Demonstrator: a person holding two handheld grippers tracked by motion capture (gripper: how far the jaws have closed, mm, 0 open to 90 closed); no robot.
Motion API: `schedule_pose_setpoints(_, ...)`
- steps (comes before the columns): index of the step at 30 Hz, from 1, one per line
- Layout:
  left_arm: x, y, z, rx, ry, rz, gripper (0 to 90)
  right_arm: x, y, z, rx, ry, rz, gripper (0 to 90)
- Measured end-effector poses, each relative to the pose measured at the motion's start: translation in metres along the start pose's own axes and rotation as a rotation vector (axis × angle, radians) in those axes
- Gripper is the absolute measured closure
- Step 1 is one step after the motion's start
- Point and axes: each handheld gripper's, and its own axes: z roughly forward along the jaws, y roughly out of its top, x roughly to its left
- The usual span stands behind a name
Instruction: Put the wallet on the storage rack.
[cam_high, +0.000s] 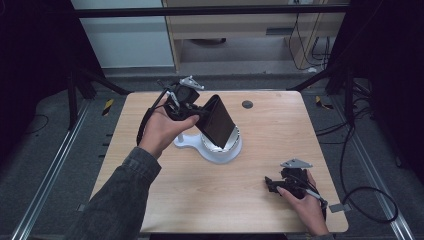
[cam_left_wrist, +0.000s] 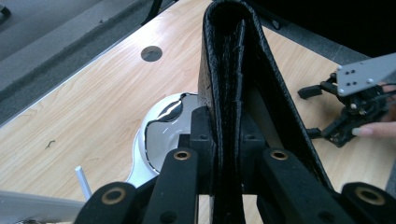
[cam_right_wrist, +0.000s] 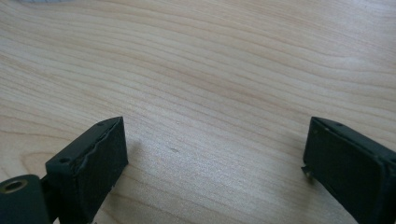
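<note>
Hiding part of the white scale (cam_high: 216, 150) beneath it, the tilted black leather wallet (cam_high: 218, 120) is being clamped above the worktop (cam_high: 250, 165) by the left tongs (cam_high: 196, 111); the right tongs (cam_high: 270, 184) are being held apart, empty.

Setting was a lab recording bay. Wooden table (cam_high: 220, 190) stood inside dark metal framing (cam_high: 210, 11). Cables (cam_high: 367, 200) trailed on grey floor (cam_high: 45, 150).

The black wallet (cam_high: 218, 121) is folded shut and tilted, with its top toward 11 o'clock, above the white dish (cam_high: 216, 150) at the table centre.
</note>
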Motion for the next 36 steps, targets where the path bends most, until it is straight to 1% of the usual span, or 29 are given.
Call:
schedule_pose_setpoints(2,0.002,-0.001,0.004,0.001,0.006,-0.005,80.9,0.000,0.000,0.000,-0.001,0.000,-0.001,6.1)
schedule_pose_setpoints(6,0.005,-0.004,0.012,0.020,0.025,-0.005,80.9,0.001,-0.001,0.000,-0.003,-0.002,-0.007,5.3)
schedule_pose_setpoints(10,0.009,-0.009,0.022,0.046,0.018,-0.009,80.8,0.001,-0.002,0.000,-0.011,0.000,-0.002,5.2)
schedule_pose_setpoints(11,0.010,-0.010,0.024,0.043,0.020,-0.014,80.8,0.001,-0.002,0.000,-0.012,0.001,-0.002,5.2)
schedule_pose_setpoints(14,0.015,-0.012,0.030,0.033,0.004,-0.036,80.8,0.001,-0.002,0.000,-0.012,0.000,-0.002,5.0)
schedule_pose_setpoints(16,0.018,-0.011,0.034,0.026,0.010,-0.041,80.8,0.001,-0.002,0.000,-0.014,-0.001,-0.002,4.9)
schedule_pose_setpoints(19,0.021,-0.009,0.035,0.014,-0.004,-0.057,80.7,0.001,-0.002,0.000,-0.016,-0.001,-0.004,4.9)
schedule_pose_setpoints(23,0.022,-0.006,0.033,0.005,-0.002,-0.057,80.8,0.001,-0.002,0.000,-0.016,-0.002,-0.007,4.9)
schedule_pose_setpoints(25,0.021,-0.005,0.033,0.005,0.006,-0.051,80.8,0.001,-0.002,0.000,-0.016,-0.001,-0.005,4.9)
schedule_pose_setpoints(28,0.022,-0.004,0.036,-0.003,0.013,-0.055,80.8,0.001,-0.002,0.000,-0.016,-0.002,-0.004,4.9)
schedule_pose_setpoints(29,0.022,-0.003,0.038,-0.004,0.008,-0.058,80.8,0.001,-0.002,0.000,-0.017,-0.002,-0.004,4.9)
schedule_pose_setpoints(30,0.022,-0.003,0.040,-0.001,0.004,-0.064,80.8,0.001,-0.003,0.000,-0.016,-0.002,-0.004,4.9)
schedule_pose_setpoints(32,0.021,-0.003,0.044,0.024,0.010,-0.047,80.8,0.001,-0.003,0.000,-0.018,-0.002,-0.007,4.9)
schedule_pose_setpoints(36,0.017,-0.004,0.054,0.042,0.014,-0.033,80.7,0.001,-0.003,0.000,-0.017,0.000,-0.007,4.9)
